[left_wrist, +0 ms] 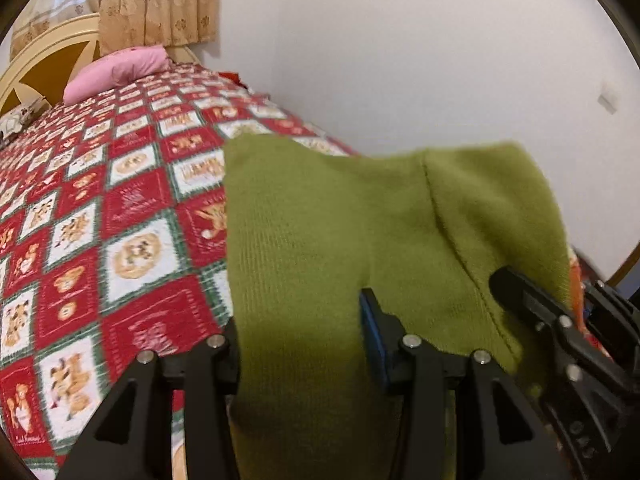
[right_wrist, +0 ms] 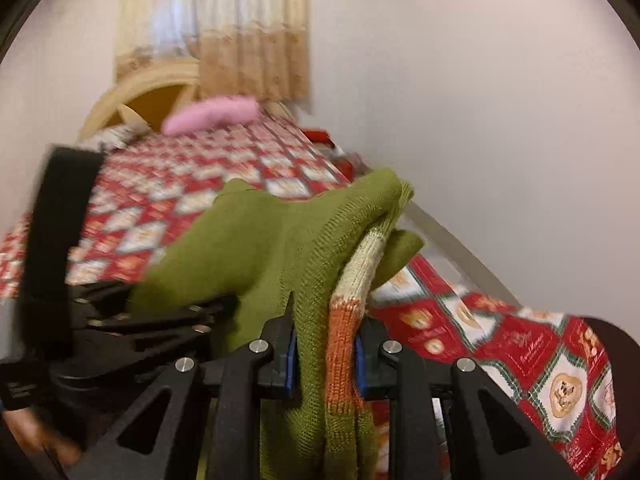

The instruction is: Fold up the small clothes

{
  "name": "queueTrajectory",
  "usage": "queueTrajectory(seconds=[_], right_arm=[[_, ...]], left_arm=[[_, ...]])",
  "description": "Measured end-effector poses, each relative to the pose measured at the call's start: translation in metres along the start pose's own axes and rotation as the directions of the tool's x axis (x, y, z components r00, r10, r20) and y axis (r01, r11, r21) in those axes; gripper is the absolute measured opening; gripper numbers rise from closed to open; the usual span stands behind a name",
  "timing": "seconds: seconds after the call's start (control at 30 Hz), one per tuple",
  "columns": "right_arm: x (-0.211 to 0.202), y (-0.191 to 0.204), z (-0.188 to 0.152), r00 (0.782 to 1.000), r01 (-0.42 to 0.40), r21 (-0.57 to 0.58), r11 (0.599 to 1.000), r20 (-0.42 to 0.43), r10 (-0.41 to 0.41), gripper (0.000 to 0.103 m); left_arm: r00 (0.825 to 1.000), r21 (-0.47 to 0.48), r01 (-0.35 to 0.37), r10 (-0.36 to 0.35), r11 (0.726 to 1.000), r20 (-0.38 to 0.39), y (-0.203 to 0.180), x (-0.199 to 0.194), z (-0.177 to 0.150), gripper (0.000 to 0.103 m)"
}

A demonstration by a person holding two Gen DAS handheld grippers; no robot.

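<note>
Count, both wrist views.

Garments: 1, a green knit sweater (left_wrist: 320, 220) with cream and orange stripes showing in the right wrist view.

Grippers: 2, the left gripper (left_wrist: 300, 320) and the right gripper (right_wrist: 326, 344), two fingers each.

Bedspreads: 1, a red, white and green checked quilt (left_wrist: 120, 208).

Pillows: 1 pink pillow (left_wrist: 116, 70), far end.

Headboards: 1, a cream headboard (left_wrist: 44, 64).

Curtains: 1 beige curtain (left_wrist: 160, 4).
</note>
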State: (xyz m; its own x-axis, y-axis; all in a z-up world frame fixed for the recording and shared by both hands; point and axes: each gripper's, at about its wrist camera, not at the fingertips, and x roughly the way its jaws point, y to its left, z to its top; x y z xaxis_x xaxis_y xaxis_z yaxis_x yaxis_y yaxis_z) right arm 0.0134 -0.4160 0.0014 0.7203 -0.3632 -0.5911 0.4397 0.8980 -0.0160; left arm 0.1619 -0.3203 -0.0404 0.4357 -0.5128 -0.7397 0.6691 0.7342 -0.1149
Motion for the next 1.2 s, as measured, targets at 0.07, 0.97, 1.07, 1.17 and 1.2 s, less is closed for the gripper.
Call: queueTrajectory(seconds=[0.07, 0.97, 1.07, 1.17, 1.2], right_arm=[[0.025, -0.017, -0.007, 0.999, 0.005, 0.050, 0.999, -0.053, -0.002, 0.022], [-0.027, -0.042, -0.086, 0.956, -0.146, 0.203, 0.968, -0.221, 0.191, 0.062], [-0.024, -0.038, -0.090, 0.950, -0.175, 0.229, 0.957, -0.217, 0.226, 0.050], [-0.019, -0.037, -0.090, 0.941, -0.201, 0.252, 0.947, -0.218, 0.258, 0.030], [-0.019, -0.037, -0.090, 0.940, -0.203, 0.259, 0.944, -0.218, 0.262, 0.025]], left_arm=[[0.999, 0.010, -0.031, 0.032, 0.999, -0.005, -0.001, 0.008, 0.001, 0.052], [0.998, 0.010, -0.048, 0.049, 0.999, -0.039, 0.003, -0.046, -0.049, 0.089], [0.998, 0.023, -0.054, 0.055, 0.998, -0.027, -0.002, -0.048, -0.057, 0.089], [0.998, 0.003, -0.021, 0.021, 1.000, -0.053, -0.003, -0.046, -0.062, 0.082], [0.999, 0.005, -0.020, 0.020, 1.000, -0.049, -0.004, -0.048, -0.064, 0.079]])
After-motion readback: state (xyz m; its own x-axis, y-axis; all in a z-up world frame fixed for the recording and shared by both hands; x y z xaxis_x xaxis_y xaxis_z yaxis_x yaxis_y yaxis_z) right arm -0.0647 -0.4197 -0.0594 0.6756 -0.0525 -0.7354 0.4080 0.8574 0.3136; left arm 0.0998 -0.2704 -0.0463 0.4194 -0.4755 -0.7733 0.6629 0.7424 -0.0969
